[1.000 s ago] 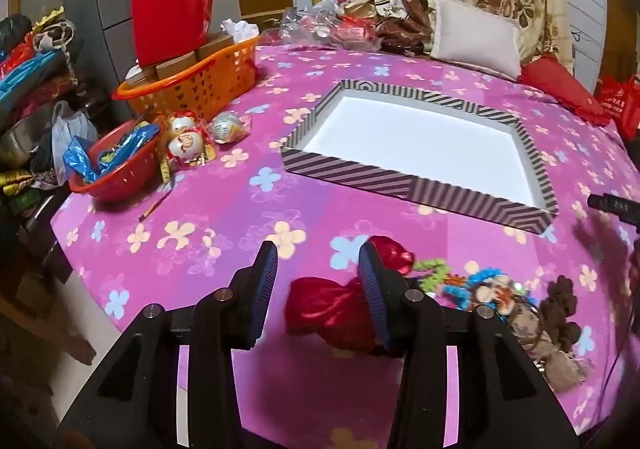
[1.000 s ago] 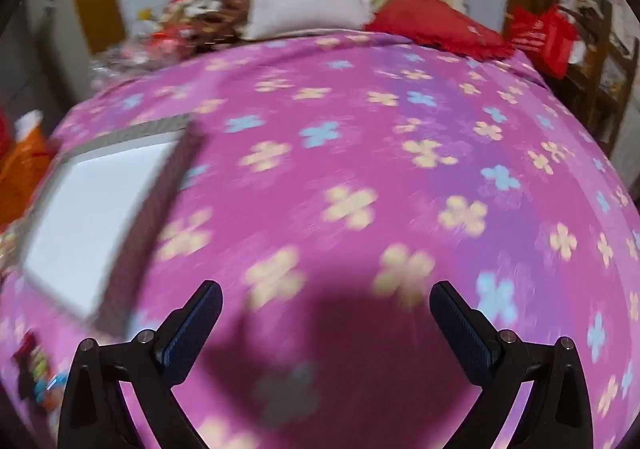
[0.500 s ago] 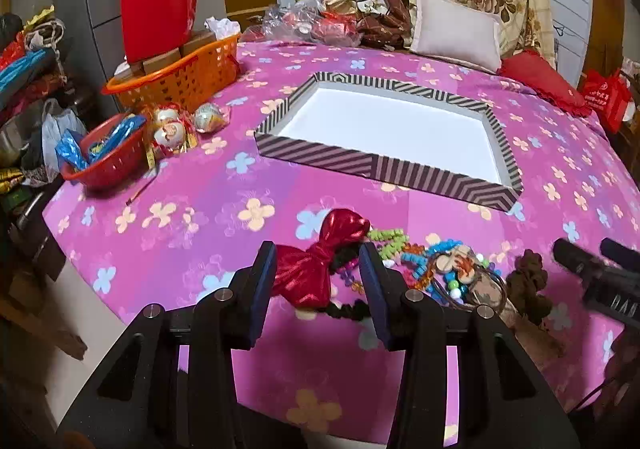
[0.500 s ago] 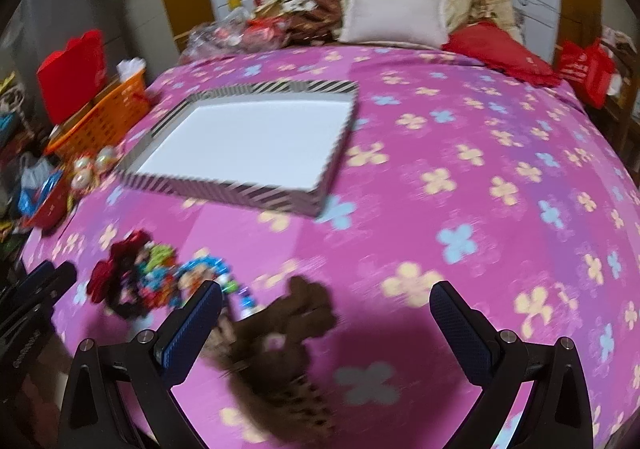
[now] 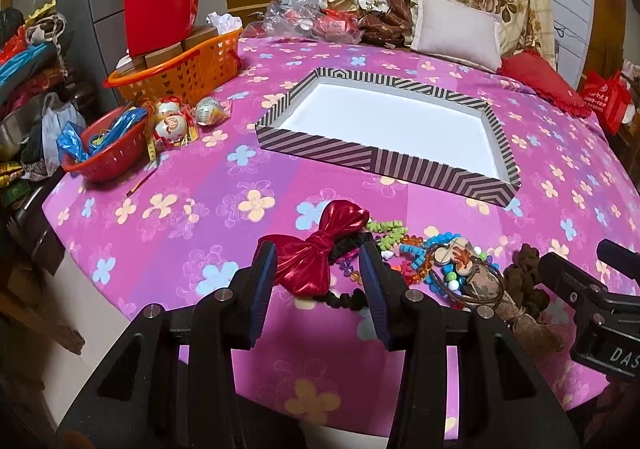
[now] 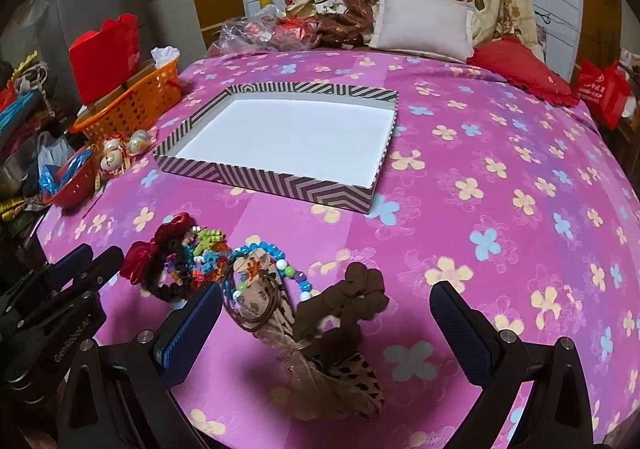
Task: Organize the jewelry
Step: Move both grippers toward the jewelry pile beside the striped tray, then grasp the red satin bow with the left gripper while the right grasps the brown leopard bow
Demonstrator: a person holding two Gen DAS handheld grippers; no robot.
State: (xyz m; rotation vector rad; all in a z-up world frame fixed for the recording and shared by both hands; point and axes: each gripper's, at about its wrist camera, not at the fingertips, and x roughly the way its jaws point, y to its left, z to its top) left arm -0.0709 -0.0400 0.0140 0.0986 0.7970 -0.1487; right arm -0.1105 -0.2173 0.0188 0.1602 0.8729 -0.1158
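An orange basket (image 5: 180, 67) stands beside a red bowl (image 5: 108, 153).

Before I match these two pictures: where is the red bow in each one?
Left wrist view: red bow low centre, framed between this gripper's fingers.
Right wrist view: red bow lower left, at the pile's left end.
Shared landmark: striped box, beyond the bow in both.
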